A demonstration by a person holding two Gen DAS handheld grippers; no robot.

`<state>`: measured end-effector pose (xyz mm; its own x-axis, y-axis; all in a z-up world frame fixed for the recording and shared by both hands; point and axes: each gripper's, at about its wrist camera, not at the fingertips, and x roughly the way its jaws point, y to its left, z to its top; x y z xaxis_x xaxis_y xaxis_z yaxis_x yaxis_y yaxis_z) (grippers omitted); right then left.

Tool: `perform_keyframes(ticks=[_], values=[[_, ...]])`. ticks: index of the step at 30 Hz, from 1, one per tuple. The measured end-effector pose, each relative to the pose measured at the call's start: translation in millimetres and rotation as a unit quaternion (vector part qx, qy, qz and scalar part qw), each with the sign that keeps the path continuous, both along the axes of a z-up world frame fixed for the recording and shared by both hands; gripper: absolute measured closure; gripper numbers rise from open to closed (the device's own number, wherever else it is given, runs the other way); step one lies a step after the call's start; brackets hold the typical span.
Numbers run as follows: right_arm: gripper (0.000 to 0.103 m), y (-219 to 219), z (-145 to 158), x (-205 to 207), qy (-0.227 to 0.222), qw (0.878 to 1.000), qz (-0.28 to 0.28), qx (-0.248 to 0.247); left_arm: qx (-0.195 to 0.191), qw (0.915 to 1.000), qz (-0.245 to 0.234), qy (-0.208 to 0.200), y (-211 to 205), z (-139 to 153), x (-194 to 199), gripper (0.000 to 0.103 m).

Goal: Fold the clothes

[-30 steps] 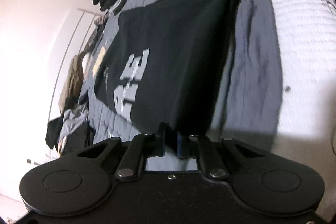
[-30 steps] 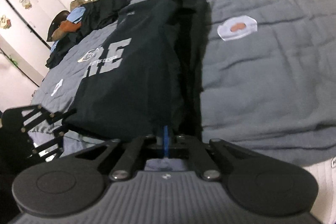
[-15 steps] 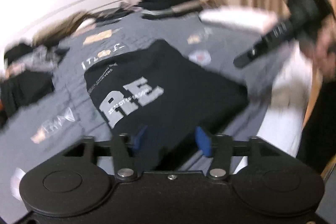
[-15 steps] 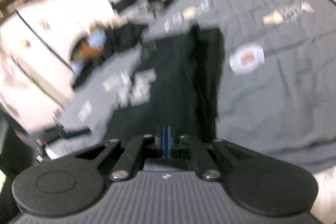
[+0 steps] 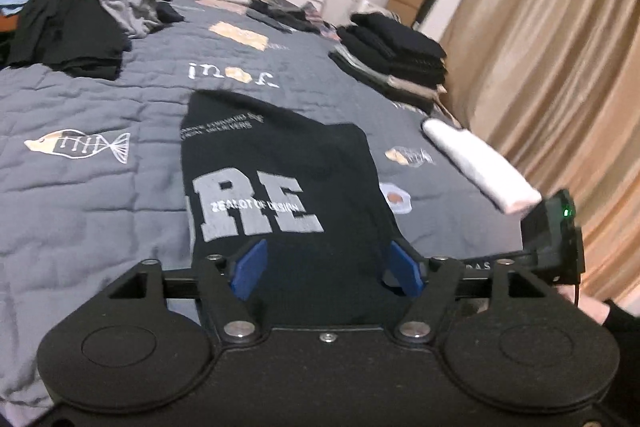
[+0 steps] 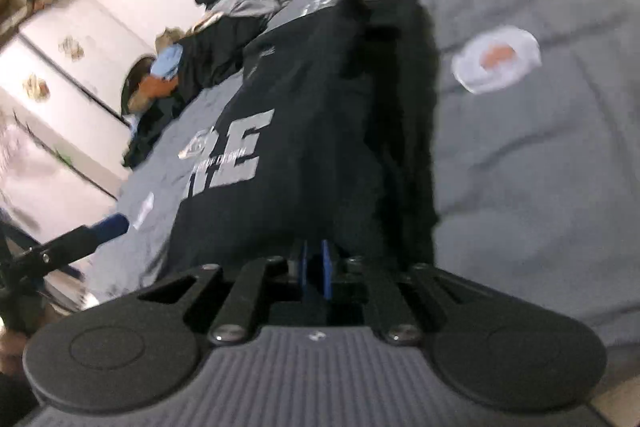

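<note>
On the far left of the bed, an unsorted heap of clothes (image 5: 80,15) sat bunched against the wall, presumably the stock waiting to be folded. The grey quilt (image 5: 80,195) with its fish print served as the working surface, its middle kept bare enough for a garment to lie flat. There lay the black T-shirt (image 5: 280,187), already narrowed by a lengthwise fold, its grey block lettering facing up and its near hem toward the cameras. The left gripper (image 5: 326,267) hovered above that near hem with its blue pads (image 5: 250,269) spread apart and widening further, nothing pinched between them; the cloth simply showed through the gap, which reads as a release so the fabric could settle. In the right wrist view, the right gripper (image 6: 314,273) had its pads drawn almost together over the shirt's near edge, by the doubled right-hand layers; the blur leaves it unclear whether any cloth was caught between them, so I judge it closed but cannot say it gripped the shirt. Farther right on the quilt, a folded white garment (image 5: 480,167) lay alone near the bed's edge, and behind it a neat stack of folded clothes (image 5: 396,55) stood close to the curtain (image 5: 560,67), likely the finished pile this shirt was meant to join.
</note>
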<state>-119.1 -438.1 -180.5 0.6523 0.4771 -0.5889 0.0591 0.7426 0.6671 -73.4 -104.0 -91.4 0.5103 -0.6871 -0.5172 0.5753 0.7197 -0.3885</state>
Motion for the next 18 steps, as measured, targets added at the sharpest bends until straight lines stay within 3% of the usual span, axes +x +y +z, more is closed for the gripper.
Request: perform_keyframes(ticks=[2, 6, 8, 10, 18], values=[[0.096, -3.9, 5.3, -3.0, 0.006, 1.000, 0.000, 0.007, -0.009, 0.9999, 0.010, 0.004, 4.3, 1.1, 2.2, 0.033], [0.090, -8.1, 28.9, -6.7, -0.041, 0.998, 0.012, 0.044, -0.027, 0.9994, 0.020, 0.007, 8.3, 4.7, 4.1, 0.032], [0.084, -9.9, 39.9, 0.4, -0.060, 0.996, 0.033, 0.060, -0.037, 0.9990, 0.025, 0.008, 10.0, 6.5, 4.9, 0.031], [0.072, -12.6, 47.1, 12.7, -0.067, 0.994, 0.043, 0.071, -0.040, 0.9988, 0.026, 0.009, 10.1, 7.4, 5.4, 0.030], [0.067, -8.7, 24.6, 71.9, -0.043, 0.985, 0.098, 0.133, -0.043, 0.9985, 0.029, 0.019, 12.7, 6.5, 8.6, 0.028]])
